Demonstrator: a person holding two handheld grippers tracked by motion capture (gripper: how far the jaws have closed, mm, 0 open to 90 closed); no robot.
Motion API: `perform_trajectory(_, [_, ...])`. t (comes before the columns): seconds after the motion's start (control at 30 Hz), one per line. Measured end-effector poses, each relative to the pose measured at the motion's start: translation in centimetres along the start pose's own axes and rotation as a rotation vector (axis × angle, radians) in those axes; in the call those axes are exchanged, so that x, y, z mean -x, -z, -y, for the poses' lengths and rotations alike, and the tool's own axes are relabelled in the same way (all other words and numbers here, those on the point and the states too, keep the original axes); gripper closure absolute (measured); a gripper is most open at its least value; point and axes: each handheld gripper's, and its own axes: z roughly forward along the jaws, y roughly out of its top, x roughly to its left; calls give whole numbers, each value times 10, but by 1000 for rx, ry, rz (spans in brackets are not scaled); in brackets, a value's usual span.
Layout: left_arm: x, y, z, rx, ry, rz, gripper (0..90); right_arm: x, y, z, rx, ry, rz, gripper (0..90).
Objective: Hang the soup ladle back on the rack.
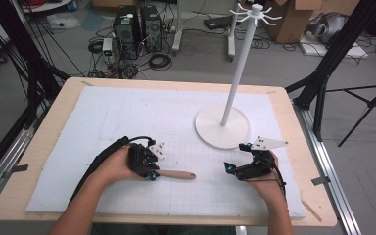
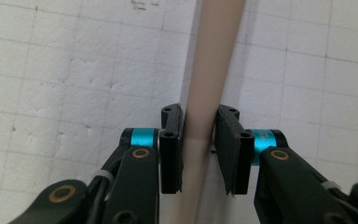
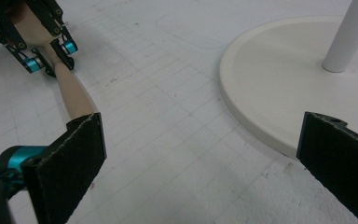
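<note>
The left tool (image 1: 152, 171) pinches a wooden handle (image 1: 176, 174) that lies flat on the white mat (image 1: 127, 117) near the counter's (image 1: 39, 147) front edge, left of centre. In the left gripper view the handle (image 2: 209, 84) runs up between the pads and is cut off at both ends; what it belongs to cannot be made out. The right tool (image 1: 232, 169) hovers spread, just in front of the stand (image 1: 223, 126), whose top is cut off in the right gripper view.

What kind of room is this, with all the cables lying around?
Probably a lab or workshop. Computer towers and loose cables sit on the floor, cardboard boxes stand at the back, and black tripod legs flank a table covered with a white gridded mat.
</note>
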Motion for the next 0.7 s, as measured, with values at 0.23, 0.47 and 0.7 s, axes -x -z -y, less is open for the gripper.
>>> perform_trajectory(0.23, [2, 0, -1, 1, 14, -19, 758, 0, 0, 0, 4, -1, -3, 3])
perform_trajectory(0.47, [5, 5, 1, 29, 7, -55, 761, 0, 0, 0, 5, 1, -1, 3])
perform_trajectory(0.7, [6, 20, 12, 141, 23, -64, 762, -1, -1, 0, -1, -2, -6, 3])
